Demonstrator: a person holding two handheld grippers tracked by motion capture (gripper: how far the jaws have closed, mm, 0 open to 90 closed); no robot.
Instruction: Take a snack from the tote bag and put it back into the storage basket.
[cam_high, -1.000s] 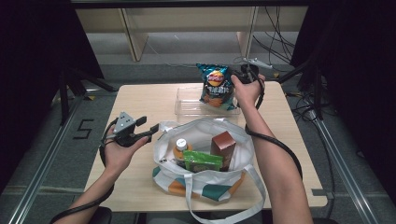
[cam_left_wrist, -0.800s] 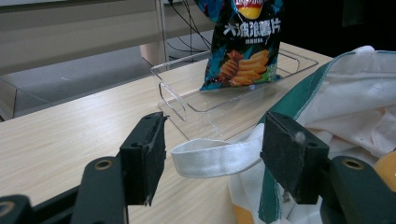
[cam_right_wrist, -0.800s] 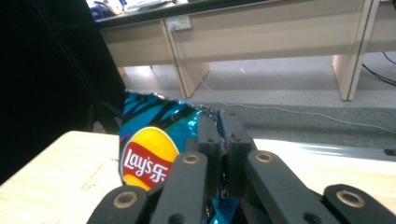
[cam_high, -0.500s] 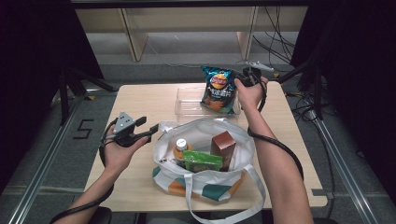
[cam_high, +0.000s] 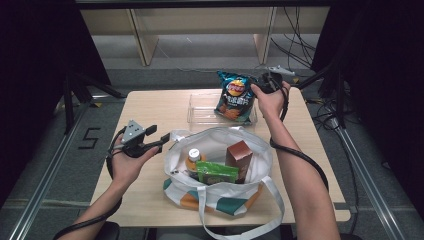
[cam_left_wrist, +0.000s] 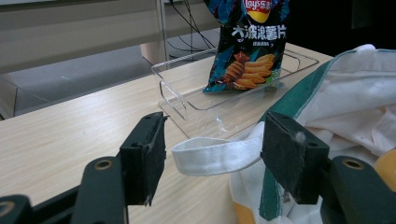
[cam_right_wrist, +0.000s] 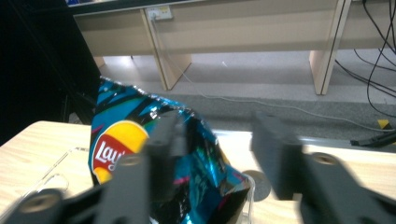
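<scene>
A light wooden table (cam_high: 160, 107) carries everything here. At its far side, right of the middle, lies a clear plastic tray (cam_high: 200, 114), its long side running across the table. Nearer the person, just in front of the tray, a white cloth bag (cam_high: 220, 192) with teal and orange patches at its base sits open on the tabletop, its straps hanging over the near edge. One white strap (cam_left_wrist: 215, 156) loops out toward the tray.
</scene>
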